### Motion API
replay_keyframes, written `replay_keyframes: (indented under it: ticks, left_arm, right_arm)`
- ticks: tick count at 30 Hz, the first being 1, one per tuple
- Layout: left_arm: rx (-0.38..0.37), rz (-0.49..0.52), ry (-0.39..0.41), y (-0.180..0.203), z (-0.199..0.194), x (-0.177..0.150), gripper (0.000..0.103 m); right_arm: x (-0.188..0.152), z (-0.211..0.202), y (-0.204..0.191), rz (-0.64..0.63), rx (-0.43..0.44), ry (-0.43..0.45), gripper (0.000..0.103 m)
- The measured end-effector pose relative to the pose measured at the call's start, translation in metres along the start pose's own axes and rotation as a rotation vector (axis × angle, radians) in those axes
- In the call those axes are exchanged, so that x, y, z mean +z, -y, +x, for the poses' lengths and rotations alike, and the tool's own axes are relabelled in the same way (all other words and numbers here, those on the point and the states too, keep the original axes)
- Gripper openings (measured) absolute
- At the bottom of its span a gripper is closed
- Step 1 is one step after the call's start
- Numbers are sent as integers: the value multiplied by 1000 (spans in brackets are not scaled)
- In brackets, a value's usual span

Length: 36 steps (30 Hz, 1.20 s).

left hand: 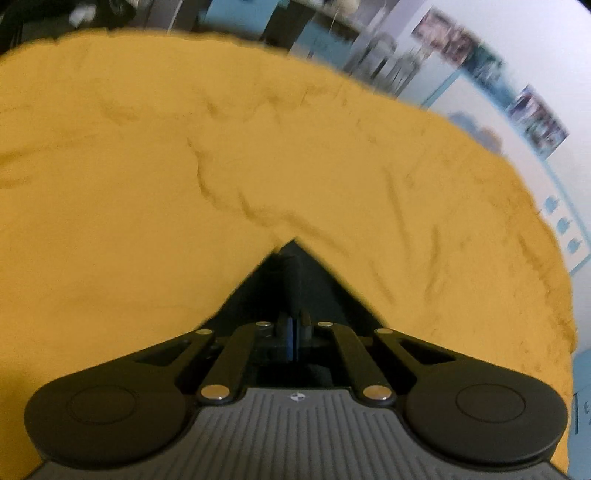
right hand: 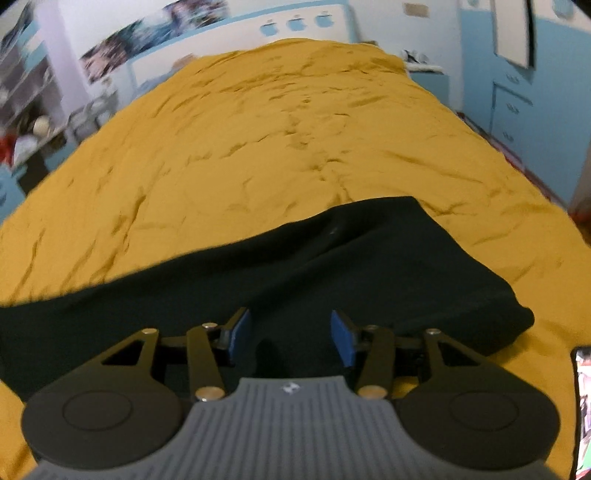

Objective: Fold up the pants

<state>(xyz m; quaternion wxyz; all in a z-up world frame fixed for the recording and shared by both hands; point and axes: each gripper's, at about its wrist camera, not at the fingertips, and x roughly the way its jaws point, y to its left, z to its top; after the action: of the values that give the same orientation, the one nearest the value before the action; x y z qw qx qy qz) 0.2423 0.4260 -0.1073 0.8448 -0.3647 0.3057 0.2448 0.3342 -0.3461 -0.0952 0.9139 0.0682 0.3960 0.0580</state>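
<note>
The black pants (right hand: 288,266) lie across the near part of a mustard-yellow bedspread (right hand: 258,129) in the right wrist view, folded into a long band running from lower left to right. My right gripper (right hand: 290,338) is open, its blue pads (right hand: 240,332) spread just above the pants' near edge, holding nothing. In the left wrist view my left gripper (left hand: 294,332) is shut on a pinched peak of black pants fabric (left hand: 291,280), which rises in a dark triangle against the bedspread (left hand: 184,166).
The bed fills most of both views. Shelves with clutter (right hand: 26,110) stand to the left of it. A blue and white wall with photos (right hand: 147,29) is behind, and blue drawers (right hand: 513,107) are on the right. A phone screen (right hand: 583,406) lies at the right edge.
</note>
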Motion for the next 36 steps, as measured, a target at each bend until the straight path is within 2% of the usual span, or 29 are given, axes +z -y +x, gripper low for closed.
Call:
replay_keyframes:
  ticks: [2, 4, 6, 7, 9, 11, 14, 18, 20, 23, 26, 29, 31, 33, 36]
  left_arm:
    - [4, -13, 30, -6, -12, 1, 1]
    - [23, -38, -15, -21, -7, 1, 1]
    - [36, -9, -88, -31, 11, -2, 3]
    - [45, 16, -102, -34, 17, -3, 10]
    - [42, 41, -101, -36, 20, -4, 10]
    - [47, 27, -90, -37, 15, -4, 11]
    - [95, -25, -56, -39, 4, -4, 14]
    - [251, 36, 35, -26, -15, -5, 25]
    - [268, 78, 82, -17, -28, -6, 38]
    - [203, 115, 114, -3, -43, -9, 40]
    - [102, 177, 107, 27, -47, -17, 43]
    - [-27, 301, 46, 78, -40, -38, 48]
    - [-132, 396, -13, 114, -34, -60, 54]
    - [-230, 496, -72, 149, -24, -83, 56]
    - [-281, 636, -112, 194, -14, -123, 56]
  right_arm:
    - [-2, -1, -4, -29, 3, 3, 48]
    - [-4, 2, -6, -37, 2, -8, 48]
    - [-5, 5, -3, -28, 5, -21, 48]
    - [-5, 6, -3, -28, 11, -29, 48]
    - [-9, 6, -7, -53, 21, -41, 48]
    - [-14, 6, -16, -129, 10, -61, 48]
    - [-25, 17, -28, -308, -75, -157, 50]
    - [-27, 10, -17, -290, -115, -215, 50]
    - [-27, 2, -12, -297, -161, -215, 50]
    - [-31, -11, -6, -331, -239, -195, 50]
    - [-23, -22, -1, -292, -192, -131, 50]
    - [0, -20, 3, -279, -194, -60, 51]
    - [16, -11, 8, -266, -162, -34, 51]
    - [33, 3, 16, -239, -119, -28, 51]
    - [52, 26, 16, -271, -80, -34, 51]
